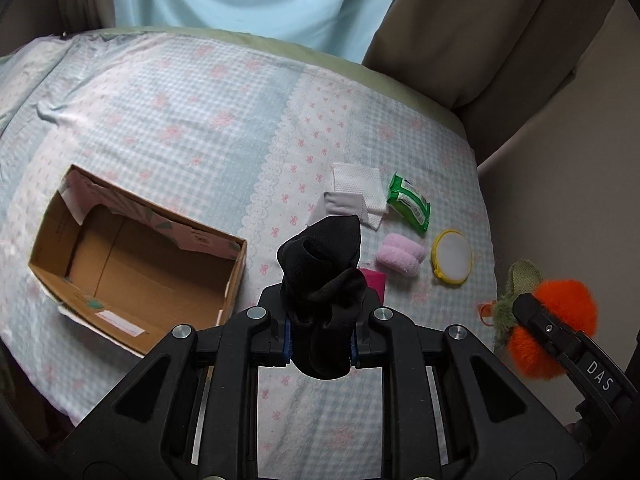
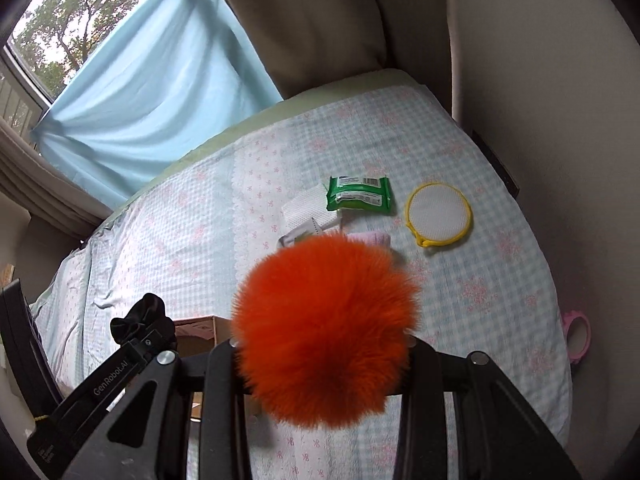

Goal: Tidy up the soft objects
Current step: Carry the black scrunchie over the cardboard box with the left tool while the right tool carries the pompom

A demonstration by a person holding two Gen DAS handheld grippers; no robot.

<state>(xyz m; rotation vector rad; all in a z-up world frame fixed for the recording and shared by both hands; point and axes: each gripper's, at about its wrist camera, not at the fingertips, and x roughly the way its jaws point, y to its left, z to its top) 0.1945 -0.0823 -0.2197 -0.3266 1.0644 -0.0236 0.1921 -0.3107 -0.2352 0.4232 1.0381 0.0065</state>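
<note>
My left gripper (image 1: 320,340) is shut on a black sock bundle (image 1: 324,276) and holds it above the bed, just right of an open cardboard box (image 1: 132,256). My right gripper (image 2: 326,344) is shut on a fluffy orange plush (image 2: 324,332) with green leaves (image 1: 516,292); it also shows at the right of the left wrist view (image 1: 560,320). On the bed lie a pink rolled towel (image 1: 402,258), a white cloth (image 1: 358,188), a grey cloth (image 1: 340,206), a green wipes pack (image 1: 410,202), a yellow-rimmed round pad (image 1: 452,256) and a magenta item (image 1: 374,280).
The bed has a light blue and pink checked sheet (image 1: 192,120). A blue curtain (image 2: 152,96) and a window (image 2: 52,28) are behind it, beige curtains at the right. A pink ring-shaped object (image 2: 576,336) lies beyond the bed's right edge.
</note>
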